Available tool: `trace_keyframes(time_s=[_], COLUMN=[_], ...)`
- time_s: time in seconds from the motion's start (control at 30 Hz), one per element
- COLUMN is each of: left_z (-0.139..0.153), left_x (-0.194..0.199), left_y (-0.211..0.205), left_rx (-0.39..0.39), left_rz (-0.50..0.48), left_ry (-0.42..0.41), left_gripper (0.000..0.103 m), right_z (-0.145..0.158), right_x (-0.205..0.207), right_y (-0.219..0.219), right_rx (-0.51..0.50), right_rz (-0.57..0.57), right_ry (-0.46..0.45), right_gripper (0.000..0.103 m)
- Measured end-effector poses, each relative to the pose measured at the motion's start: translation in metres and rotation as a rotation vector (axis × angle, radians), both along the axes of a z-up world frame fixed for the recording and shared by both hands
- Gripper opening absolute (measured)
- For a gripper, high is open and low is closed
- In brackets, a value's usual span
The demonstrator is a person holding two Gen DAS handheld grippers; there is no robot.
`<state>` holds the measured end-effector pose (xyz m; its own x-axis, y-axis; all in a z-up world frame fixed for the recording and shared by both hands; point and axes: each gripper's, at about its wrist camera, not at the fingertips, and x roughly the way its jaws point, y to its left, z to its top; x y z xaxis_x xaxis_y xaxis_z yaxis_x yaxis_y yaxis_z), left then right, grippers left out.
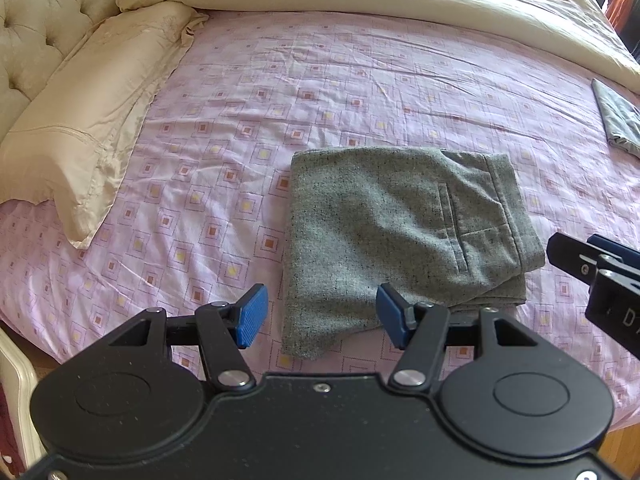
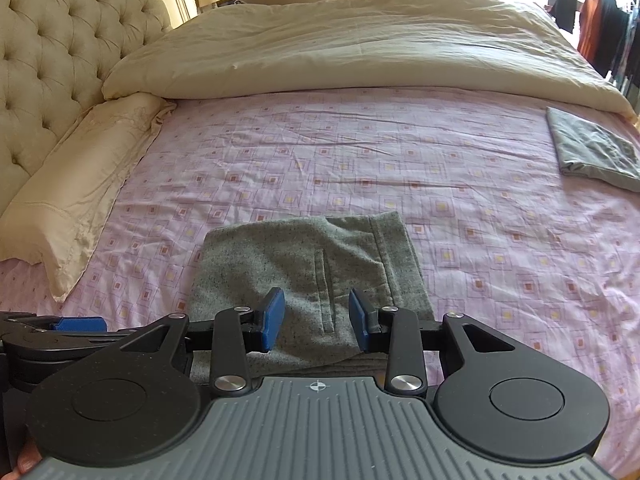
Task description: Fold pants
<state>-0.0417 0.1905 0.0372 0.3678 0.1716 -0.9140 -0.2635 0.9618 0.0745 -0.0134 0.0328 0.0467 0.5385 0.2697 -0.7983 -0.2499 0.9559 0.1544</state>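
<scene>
Grey speckled pants (image 1: 400, 236) lie folded into a compact rectangle on the pink patterned bed sheet (image 1: 280, 92), back pocket and waistband facing up. In the right wrist view the same pants (image 2: 304, 264) lie just ahead. My left gripper (image 1: 320, 316) hovers above the pants' near left corner, its blue pads apart and holding nothing. My right gripper (image 2: 316, 320) hangs over the near edge by the pocket slit, open and clear of the cloth. The right gripper's tip (image 1: 592, 268) shows at the right edge of the left wrist view, and the left gripper's side (image 2: 60, 328) shows at the lower left of the right wrist view.
A cream pillow (image 1: 80, 120) lies at the left against a tufted headboard (image 2: 60, 60). A cream duvet (image 2: 340, 48) is bunched across the far side. Another folded grey garment (image 2: 596, 152) rests at the far right. Clothes (image 2: 600, 28) hang by the window.
</scene>
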Motion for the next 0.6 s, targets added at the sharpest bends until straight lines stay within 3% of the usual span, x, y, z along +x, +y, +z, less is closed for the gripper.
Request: trace_keyframes(time_s=[0.6], left_z=[-0.0083], left_x=[0.0049], left_y=[0.0008], left_rx=[-0.007], left_rz=[-0.026], left_ry=[0.022], left_gripper=[0.064], right_z=[-0.0040], right_x=[0.0034], right_y=[0.0038], right_rx=[-0.026], right_rz=[0.002], right_ry=[0.019], right_gripper=[0.034])
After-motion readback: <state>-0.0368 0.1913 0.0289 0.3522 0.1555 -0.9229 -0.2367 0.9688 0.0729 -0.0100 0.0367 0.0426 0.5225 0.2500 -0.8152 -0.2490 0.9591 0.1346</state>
